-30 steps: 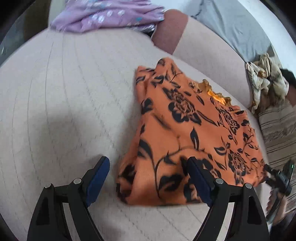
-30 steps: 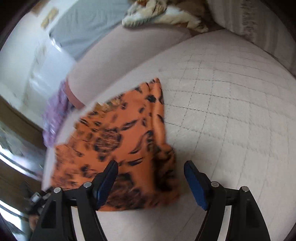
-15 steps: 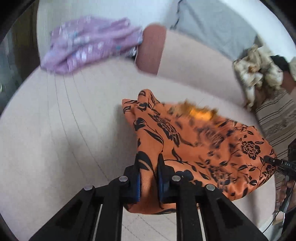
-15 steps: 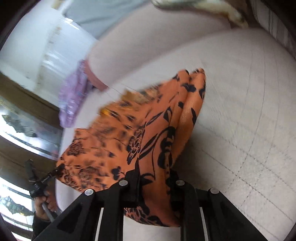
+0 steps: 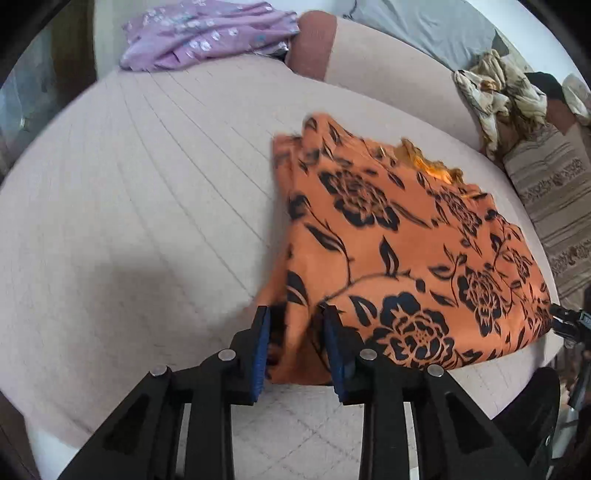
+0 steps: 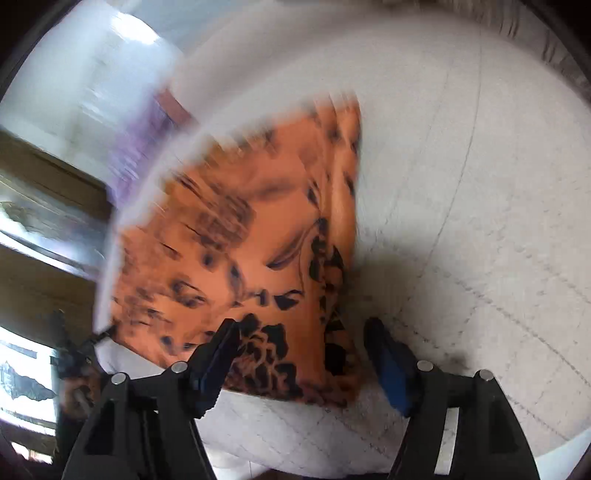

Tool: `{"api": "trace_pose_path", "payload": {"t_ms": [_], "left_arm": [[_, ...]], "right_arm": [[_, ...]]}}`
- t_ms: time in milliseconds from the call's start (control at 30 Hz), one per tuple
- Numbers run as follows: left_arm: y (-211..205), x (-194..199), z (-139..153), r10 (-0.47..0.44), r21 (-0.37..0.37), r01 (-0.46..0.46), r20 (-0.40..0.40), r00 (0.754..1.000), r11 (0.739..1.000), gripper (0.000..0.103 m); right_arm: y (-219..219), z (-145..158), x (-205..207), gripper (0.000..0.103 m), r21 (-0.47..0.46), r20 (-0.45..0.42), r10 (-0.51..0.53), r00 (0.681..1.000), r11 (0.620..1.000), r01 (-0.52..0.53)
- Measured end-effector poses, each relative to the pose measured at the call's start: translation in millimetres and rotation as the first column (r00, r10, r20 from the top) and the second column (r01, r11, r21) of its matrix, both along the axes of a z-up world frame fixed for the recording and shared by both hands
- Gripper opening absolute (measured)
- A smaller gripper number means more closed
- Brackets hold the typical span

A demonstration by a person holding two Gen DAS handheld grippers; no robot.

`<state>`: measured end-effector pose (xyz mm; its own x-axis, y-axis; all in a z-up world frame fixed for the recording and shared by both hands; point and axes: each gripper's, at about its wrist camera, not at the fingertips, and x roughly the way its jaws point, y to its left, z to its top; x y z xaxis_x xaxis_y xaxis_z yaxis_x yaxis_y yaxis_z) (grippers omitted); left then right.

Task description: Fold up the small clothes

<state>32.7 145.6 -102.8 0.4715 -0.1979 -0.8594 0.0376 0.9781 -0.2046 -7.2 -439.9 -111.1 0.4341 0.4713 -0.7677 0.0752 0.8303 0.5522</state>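
An orange garment with black flowers (image 5: 399, 251) lies folded flat on the pale quilted cushion (image 5: 147, 206). My left gripper (image 5: 297, 336) has its jaws partly apart around the garment's near left corner, fabric loose between the pads. In the blurred right wrist view the same garment (image 6: 258, 240) lies flat, and my right gripper (image 6: 301, 354) is open wide with the near right corner lying between its fingers.
A purple garment (image 5: 207, 33) lies at the cushion's far left edge. A cream patterned cloth (image 5: 495, 96) and a striped pillow (image 5: 554, 206) sit at the right. The sofa back (image 5: 388, 74) runs behind. The cushion's front edge is close below the grippers.
Both grippers held the garment's near corners half a second ago. The garment now lies down flat, the right gripper has opened wide and the left jaws have parted.
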Motion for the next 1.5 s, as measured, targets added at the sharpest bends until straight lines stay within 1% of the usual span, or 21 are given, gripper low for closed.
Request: {"api": "trace_pose_path", "payload": {"t_ms": [67, 100, 167, 267, 300, 400, 600, 633, 667, 700, 767, 867, 933, 967, 1067, 1167, 1233, 1333, 1400, 1467, 1500], "left_arm": [[0.3, 9.0, 17.2, -0.014, 0.015, 0.013, 0.059, 0.998, 1.000, 0.045], [-0.8, 16.4, 25.7, -0.023, 0.020, 0.021, 0.088, 0.996, 1.000, 0.052], [-4.8, 33.8, 34.0, -0.048, 0.015, 0.046, 0.112, 0.993, 0.999, 0.058], [-15.2, 62.9, 31.1, -0.101, -0.005, 0.102, 0.113, 0.988, 0.995, 0.058], [-18.3, 73.6, 26.7, -0.103, -0.005, 0.104, 0.100, 0.990, 0.995, 0.058], [-21.1, 98.7, 17.7, -0.092, -0.009, 0.093, 0.078, 0.993, 0.996, 0.058], [-30.3, 131.0, 12.3, -0.113, -0.011, 0.114, 0.072, 0.991, 0.993, 0.057], [-34.3, 135.5, 10.6, -0.127, 0.003, 0.127, 0.071, 0.989, 0.992, 0.056], [-37.5, 140.4, 7.9, -0.134, 0.017, 0.133, 0.065, 0.989, 0.991, 0.047], [-38.6, 144.5, 5.6, -0.133, 0.020, 0.132, 0.056, 0.990, 0.991, 0.031], [-39.4, 149.7, -1.8, -0.121, 0.028, 0.120, 0.026, 0.992, 0.992, 0.012], [-37.8, 152.2, -8.3, -0.101, 0.031, 0.101, 0.019, 0.995, 0.994, 0.006], [-36.7, 150.3, -7.1, -0.097, 0.030, 0.096, 0.029, 0.995, 0.995, 0.004], [-36.3, 149.3, -6.1, -0.096, 0.030, 0.095, 0.033, 0.995, 0.995, 0.004], [-35.1, 145.3, -0.1, -0.100, 0.039, 0.098, 0.059, 0.993, 0.994, 0.003], [-33.4, 138.4, 10.5, -0.095, 0.043, 0.091, 0.105, 0.990, 0.995, 0.002], [-30.2, 129.4, 25.3, -0.085, 0.041, 0.079, 0.160, 0.983, 0.996, 0.002], [-24.1, 120.7, 42.0, -0.061, 0.046, 0.051, 0.234, 0.970, 0.998, 0.002], [-20.0, 129.2, 33.4, -0.033, 0.049, 0.022, 0.219, 0.975, 0.999, 0.002], [-18.4, 144.9, 12.5, -0.002, 0.063, -0.010, 0.177, 0.984, 0.998, 0.003], [-20.8, 159.1, -7.7, -0.009, 0.084, 0.001, 0.095, 0.995, 0.997, 0.003]], "right_arm": [[-13.6, 14.4, -3.8, 0.074, -0.013, 0.028, -0.079, 0.996, 0.997, 0.080], [-20.0, 25.0, -0.5, 0.074, -0.016, 0.074, -0.098, 0.992, 0.995, 0.099], [-25.5, 39.1, 9.4, 0.075, -0.019, 0.106, -0.106, 0.989, 0.994, 0.109], [-14.4, 53.1, 42.8, 0.075, -0.042, 0.160, -0.046, 0.986, 0.998, 0.053], [-5.0, 54.7, 58.9, 0.075, -0.079, 0.170, -0.006, 0.985, 0.997, 0.020], [17.7, 45.5, 97.2, 0.074, -0.173, 0.138, 0.043, 0.990, 0.985, -0.019], [20.3, 27.0, 115.7, 0.073, -0.178, 0.106, 0.044, 0.993, 0.984, -0.024], [16.7, 25.9, 114.8, 0.073, -0.179, 0.106, 0.041, 0.994, 0.984, -0.021], [15.0, 22.8, 114.4, 0.073, -0.179, 0.106, 0.038, 0.994, 0.984, -0.019], [13.8, 22.0, 115.4, 0.073, -0.185, 0.104, 0.032, 0.994, 0.983, -0.013], [11.1, 19.0, 117.9, 0.073, -0.194, 0.103, 0.032, 0.994, 0.981, -0.012], [12.4, 12.3, 125.1, 0.072, -0.215, 0.083, 0.049, 0.995, 0.976, -0.031], [16.4, 9.4, 130.9, 0.062, -0.255, 0.081, 0.063, 0.995, 0.966, -0.040], [17.4, 9.3, 131.9, 0.040, -0.268, 0.078, 0.065, 0.995, 0.963, -0.042], [23.8, 13.4, 134.1, 0.008, -0.331, 0.063, 0.085, 0.994, 0.942, -0.060], [36.8, 21.7, 132.1, 0.007, -0.414, 0.063, 0.140, 0.988, 0.905, -0.102], [41.6, 35.1, 128.5, 0.006, -0.458, 0.101, 0.149, 0.984, 0.885, -0.087], [43.9, 67.9, 118.6, 0.006, -0.522, 0.214, 0.146, 0.966, 0.853, -0.013], [37.7, 75.0, 120.9, 0.006, -0.531, 0.247, 0.114, 0.962, 0.847, 0.036], [26.6, 60.1, 134.4, 0.006, -0.519, 0.227, 0.067, 0.972, 0.853, 0.062], [21.8, 45.6, 142.3, 0.006, -0.509, 0.202, 0.050, 0.978, 0.859, 0.061]]}}
